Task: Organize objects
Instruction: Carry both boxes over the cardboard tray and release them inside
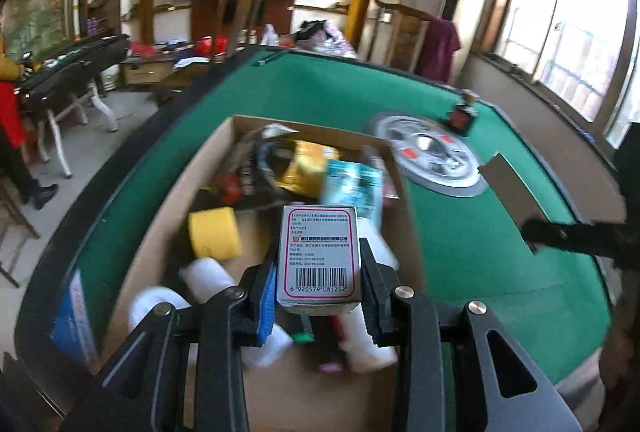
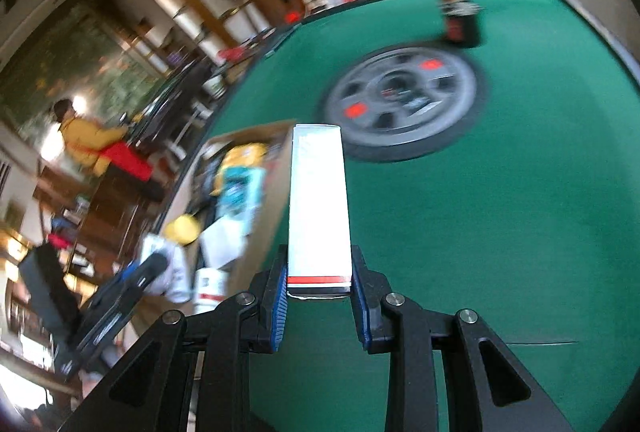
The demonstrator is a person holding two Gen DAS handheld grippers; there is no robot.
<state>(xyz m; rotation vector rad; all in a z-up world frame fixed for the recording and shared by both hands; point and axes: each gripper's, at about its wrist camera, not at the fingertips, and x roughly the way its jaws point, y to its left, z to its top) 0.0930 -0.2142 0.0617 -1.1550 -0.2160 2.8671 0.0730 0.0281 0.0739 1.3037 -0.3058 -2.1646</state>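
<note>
The left gripper (image 1: 320, 296) clamps a barcoded box (image 1: 319, 252) above the cardboard box (image 1: 168, 200); the right gripper (image 2: 319, 296) clamps a long white box (image 2: 319, 208) over the green table (image 2: 500, 232). Two boxes lifted — neither placed; clutter remains inside — at least two white bottles, one yellow roll.

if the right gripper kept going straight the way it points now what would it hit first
Probably the bare green felt table. The right gripper, shut on a long white box, points down at it; the round hub lies farther on. Depth is uncertain.
</note>
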